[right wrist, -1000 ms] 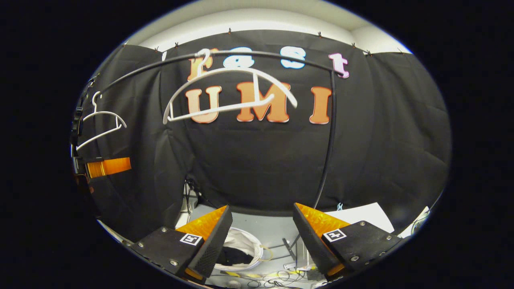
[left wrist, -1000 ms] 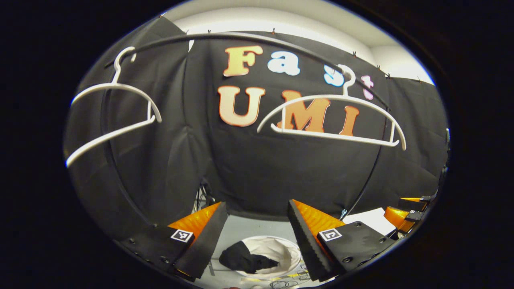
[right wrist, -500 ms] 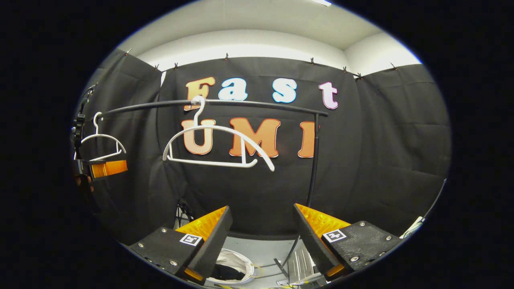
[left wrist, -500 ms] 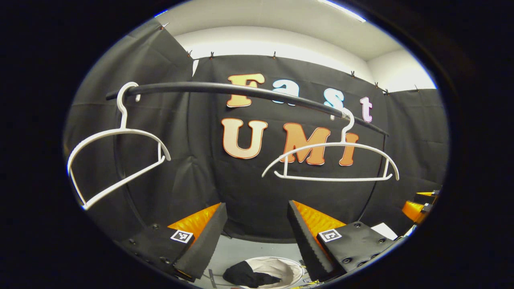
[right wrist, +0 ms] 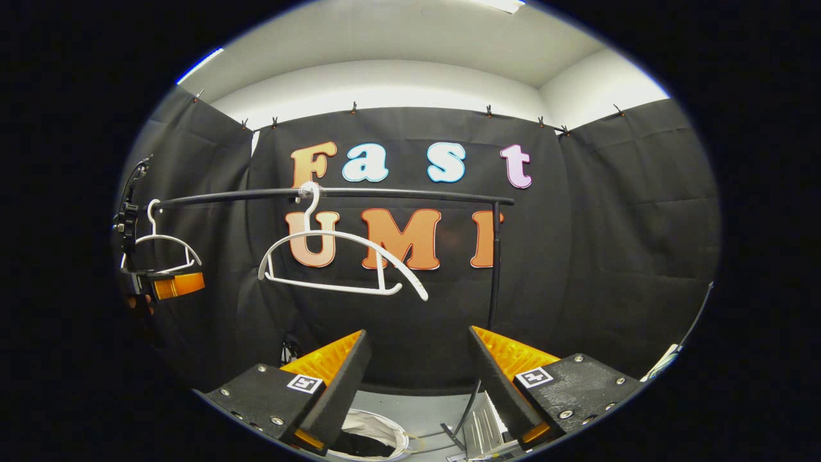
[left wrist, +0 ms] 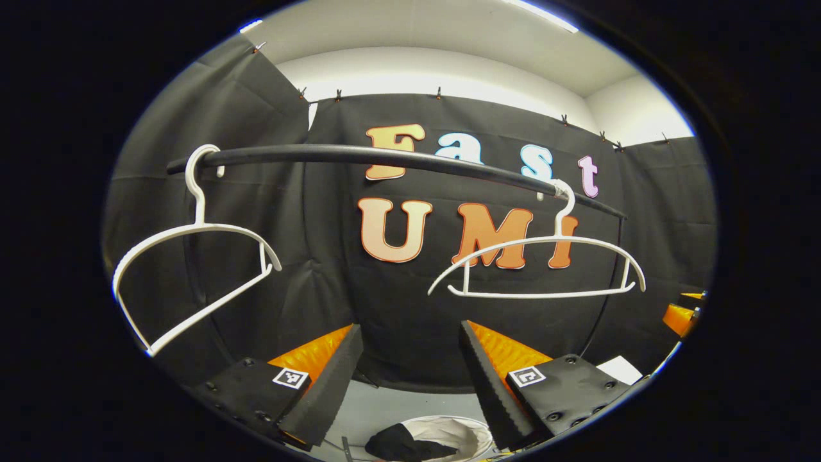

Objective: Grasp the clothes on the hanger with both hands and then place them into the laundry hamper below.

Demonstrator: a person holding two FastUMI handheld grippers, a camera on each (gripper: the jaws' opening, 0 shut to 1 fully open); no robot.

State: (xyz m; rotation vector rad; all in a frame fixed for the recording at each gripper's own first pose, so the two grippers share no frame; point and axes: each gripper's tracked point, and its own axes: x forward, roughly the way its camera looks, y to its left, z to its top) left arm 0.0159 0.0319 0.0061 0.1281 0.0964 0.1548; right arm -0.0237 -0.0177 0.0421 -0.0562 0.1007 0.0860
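Note:
Two bare white hangers hang on the black rail (left wrist: 359, 154): the left hanger (left wrist: 192, 269) and the right hanger (left wrist: 539, 266). In the right gripper view they are the near hanger (right wrist: 340, 256) and the far hanger (right wrist: 160, 247). Dark clothes (left wrist: 401, 444) lie in the white laundry hamper (left wrist: 462, 433) on the floor below; the hamper (right wrist: 378, 436) also peeks between the right gripper's fingers. My left gripper (left wrist: 407, 385) is open and empty. My right gripper (right wrist: 417, 385) is open and empty too. The left gripper's orange finger (right wrist: 176, 284) shows at the far left.
The rail's black upright post (right wrist: 492, 269) stands right of the near hanger, with its foot and a metal bracket (right wrist: 478, 427) on the grey floor. A white sheet (left wrist: 619, 369) lies on the floor at the right. The right gripper's orange part (left wrist: 680, 317) shows at the edge.
Both views have tilted upward: the rail and hangers sit lower in frame, the ceiling shows more, and the hamper has slid toward the bottom edge. Both grippers stay open.

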